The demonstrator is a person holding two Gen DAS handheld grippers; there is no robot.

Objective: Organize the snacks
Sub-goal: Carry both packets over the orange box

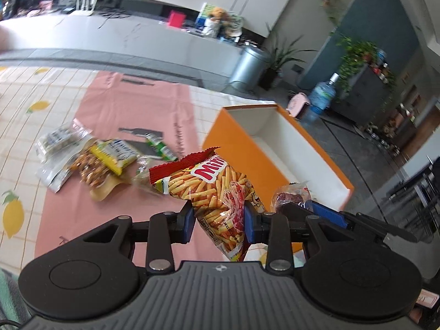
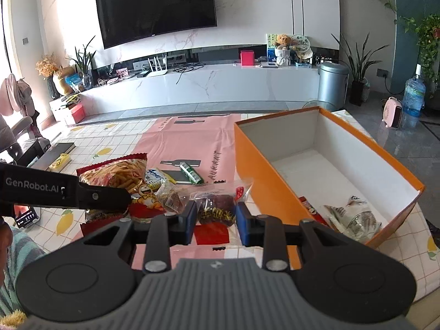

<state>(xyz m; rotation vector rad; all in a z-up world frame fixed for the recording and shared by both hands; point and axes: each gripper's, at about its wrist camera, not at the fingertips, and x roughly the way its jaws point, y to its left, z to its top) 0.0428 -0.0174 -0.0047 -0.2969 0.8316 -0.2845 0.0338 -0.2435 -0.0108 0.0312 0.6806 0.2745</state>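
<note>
place: home living room
wall: big flat TV [image 2: 156, 8] upper centre, on white marble-look panel
below TV: long white media console [image 2: 209, 82] with router, red box, teddy bear [image 2: 283, 41]
plants: potted ones right of frame [image 2: 357, 63], vines on teal wall
floor: grey tile, metal bin [image 2: 332, 85], water jug [image 2: 414, 90]
foreground: table with lemon-print cloth [image 2: 110, 148]

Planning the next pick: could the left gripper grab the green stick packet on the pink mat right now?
Probably not: the left gripper has its jaws shut on the fries bag. The green stick packet itself lies uncovered.
</note>
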